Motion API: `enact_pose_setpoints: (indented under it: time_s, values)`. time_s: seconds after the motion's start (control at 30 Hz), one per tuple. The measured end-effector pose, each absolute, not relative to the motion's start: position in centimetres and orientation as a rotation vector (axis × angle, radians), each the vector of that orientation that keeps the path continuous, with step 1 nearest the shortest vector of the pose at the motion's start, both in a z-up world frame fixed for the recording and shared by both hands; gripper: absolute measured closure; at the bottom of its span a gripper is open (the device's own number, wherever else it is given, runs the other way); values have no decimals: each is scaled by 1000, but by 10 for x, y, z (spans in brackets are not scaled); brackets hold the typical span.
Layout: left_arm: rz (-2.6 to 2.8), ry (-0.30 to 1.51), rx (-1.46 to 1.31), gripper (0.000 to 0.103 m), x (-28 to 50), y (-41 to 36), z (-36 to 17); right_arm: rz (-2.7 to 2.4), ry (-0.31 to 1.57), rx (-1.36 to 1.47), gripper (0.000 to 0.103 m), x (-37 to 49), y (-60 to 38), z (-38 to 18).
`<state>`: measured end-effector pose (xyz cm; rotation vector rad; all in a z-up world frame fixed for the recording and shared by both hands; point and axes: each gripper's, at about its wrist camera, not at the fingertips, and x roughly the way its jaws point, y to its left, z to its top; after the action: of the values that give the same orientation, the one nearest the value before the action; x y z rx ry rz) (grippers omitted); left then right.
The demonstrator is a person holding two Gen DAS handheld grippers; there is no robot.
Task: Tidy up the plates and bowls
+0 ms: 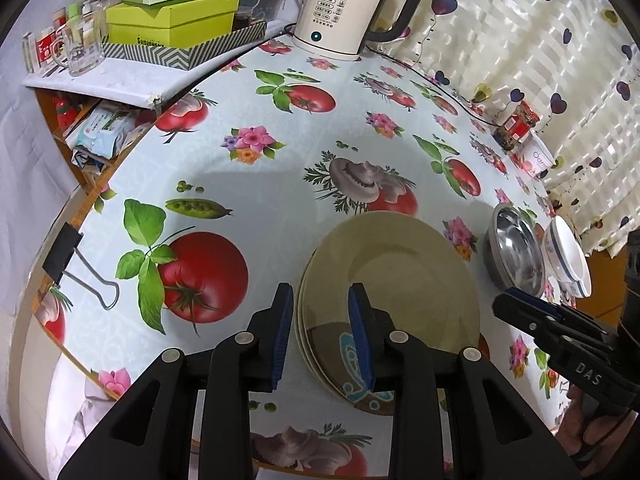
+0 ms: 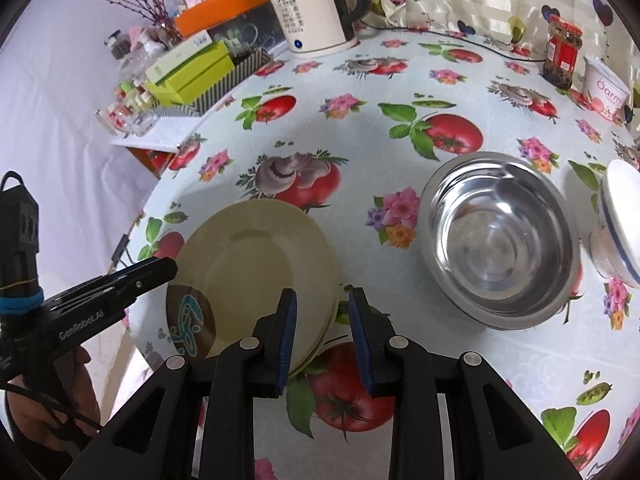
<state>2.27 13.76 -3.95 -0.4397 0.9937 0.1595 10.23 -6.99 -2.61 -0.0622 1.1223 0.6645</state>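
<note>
A stack of cream plates (image 1: 400, 280) (image 2: 256, 256) lies on the vegetable-print tablecloth; a brown and blue pattern shows at its near edge. My left gripper (image 1: 320, 290) is open and straddles the stack's left rim, with one pad beside the rim and the other over the top plate. My right gripper (image 2: 323, 292) is open over the stack's right rim, with its pads apart from it. Each gripper shows from the side in the other view: left gripper (image 2: 168, 268), right gripper (image 1: 504, 300). A steel bowl (image 1: 516, 256) (image 2: 500, 236) sits right of the plates. Beyond it is a white bowl with a blue stripe (image 1: 572, 256) (image 2: 620, 220).
A white kettle (image 1: 340, 12) (image 2: 308, 16) stands at the far edge, green boxes (image 1: 172, 20) on a side shelf at the left. A red-lidded jar (image 2: 562, 52) and a tub (image 2: 604, 92) stand by the curtain. A binder clip (image 1: 80, 268) grips the table's left edge.
</note>
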Motion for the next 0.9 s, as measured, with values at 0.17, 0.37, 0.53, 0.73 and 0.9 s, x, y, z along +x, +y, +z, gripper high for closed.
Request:
enact_pose_setpoints:
  time_s: [0.17, 0.37, 0.53, 0.73, 0.9]
  values:
    - [176, 999, -455, 73, 28, 144, -46, 661, 1118, -46, 77, 101, -78, -25]
    - [157, 1000, -445, 73, 30, 140, -42, 659, 1129, -41, 77, 101, -83, -31]
    - [124, 986, -433, 73, 32, 130, -31, 661, 1116, -31, 77, 101, -85, -28]
    - [69, 964, -413, 73, 36, 112, -16, 655, 1078, -9, 77, 100, -102, -12]
    - [19, 963, -390, 73, 50, 93, -9, 619, 1049, 20, 77, 104, -127, -1]
